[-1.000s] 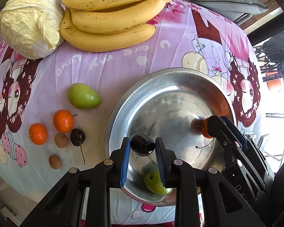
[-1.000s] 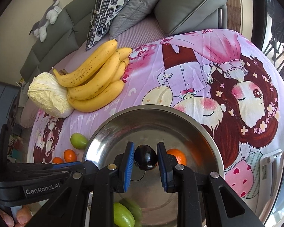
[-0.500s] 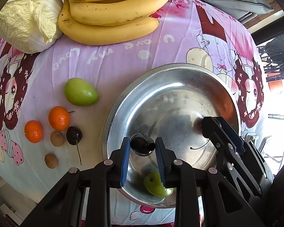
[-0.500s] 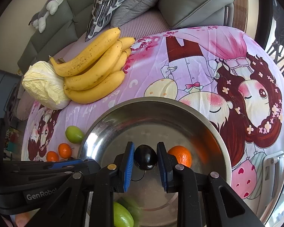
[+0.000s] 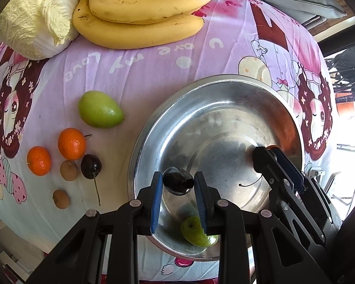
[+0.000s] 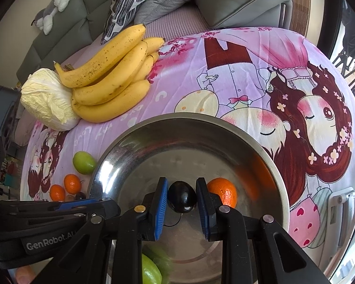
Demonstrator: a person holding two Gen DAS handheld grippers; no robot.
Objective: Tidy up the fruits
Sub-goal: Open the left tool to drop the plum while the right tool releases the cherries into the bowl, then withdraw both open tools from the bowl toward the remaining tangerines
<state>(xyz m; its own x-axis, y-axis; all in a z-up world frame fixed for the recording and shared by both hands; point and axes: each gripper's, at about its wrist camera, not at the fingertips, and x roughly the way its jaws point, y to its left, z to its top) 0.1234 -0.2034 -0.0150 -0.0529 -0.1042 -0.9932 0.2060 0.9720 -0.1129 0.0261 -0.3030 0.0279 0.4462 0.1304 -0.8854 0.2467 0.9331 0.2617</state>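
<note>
Both my grippers hang over the steel bowl, each shut on a dark cherry. My left gripper pinches its cherry over the bowl's near left part. In the right wrist view my right gripper clamps its own cherry, whose stem hangs below. In the bowl lie an orange and a green fruit. The right gripper hides most of that orange in the left wrist view.
Left of the bowl lie a green fruit, two oranges, a cherry and two small brown fruits. Bananas and a cabbage sit behind. A sofa with cushions stands behind the table.
Both grippers keep their cherries over the bowl. The views have drifted only slightly, and the right gripper now covers more of the orange in the left wrist view.
</note>
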